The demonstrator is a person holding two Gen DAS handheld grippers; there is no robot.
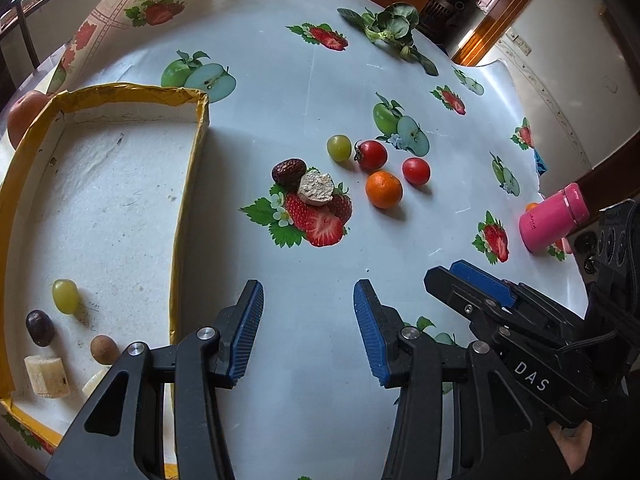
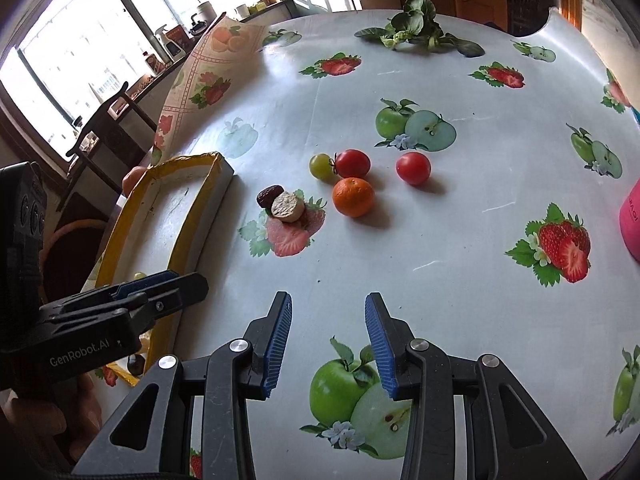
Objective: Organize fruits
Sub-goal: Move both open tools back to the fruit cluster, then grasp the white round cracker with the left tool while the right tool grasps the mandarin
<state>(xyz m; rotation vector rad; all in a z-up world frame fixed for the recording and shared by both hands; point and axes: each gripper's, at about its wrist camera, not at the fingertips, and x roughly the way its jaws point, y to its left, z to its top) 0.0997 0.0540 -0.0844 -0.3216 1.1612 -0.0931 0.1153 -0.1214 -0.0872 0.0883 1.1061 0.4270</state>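
A yellow-rimmed white tray (image 1: 188,184) lies at the left and holds a green grape (image 1: 65,296), a dark grape (image 1: 39,328), a brown longan (image 1: 103,349) and a banana piece (image 1: 47,375). On the table sit a red date (image 1: 288,171), a pale round slice (image 1: 316,188), a green grape (image 1: 339,147), two cherry tomatoes (image 1: 371,155) (image 1: 416,171) and a small orange (image 1: 383,189). My left gripper (image 1: 308,328) is open and empty beside the tray. My right gripper (image 2: 328,340) is open and empty, short of the orange (image 2: 353,197).
A pink bottle (image 1: 554,216) lies at the right table edge. Leafy greens (image 1: 390,26) lie at the far side. A peach-coloured fruit (image 1: 26,116) sits behind the tray. The tablecloth bears printed fruit pictures. The tray (image 2: 180,236) also shows in the right wrist view.
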